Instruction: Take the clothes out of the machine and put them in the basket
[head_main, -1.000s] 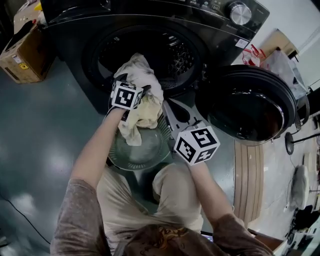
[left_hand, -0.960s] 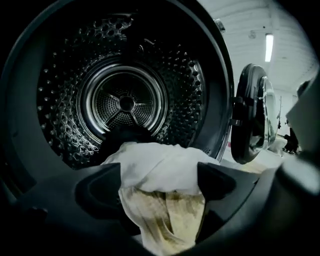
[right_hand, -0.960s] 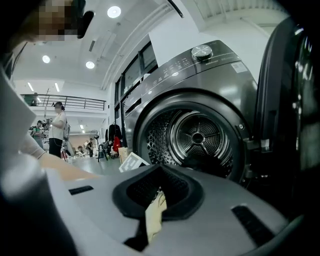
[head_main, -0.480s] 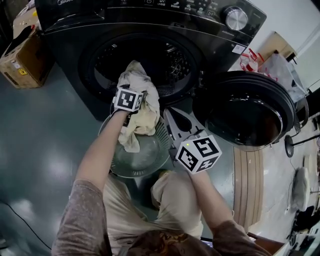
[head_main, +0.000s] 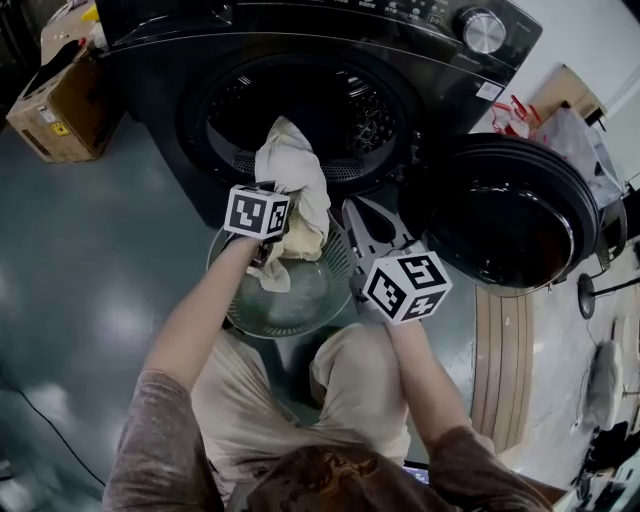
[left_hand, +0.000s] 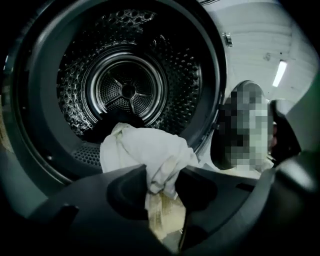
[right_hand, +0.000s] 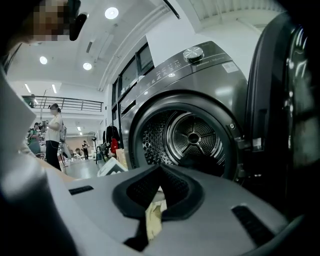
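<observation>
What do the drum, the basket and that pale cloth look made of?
Drum: polished metal, probably stainless steel; perforated and glinting.
Basket: likely plastic, glossy grey-green, with a slotted wall.
Cloth: soft woven fabric, matte off-white, creased and draping.

Wears a grey-brown short-sleeved shirt and beige trousers. Has a dark grey left gripper and right gripper, each topped by a white cube with black square markers.

left gripper: jaws had just been closing, pinched on the cloth
right gripper: jaws together, pointed about level
arms: both stretched forward
</observation>
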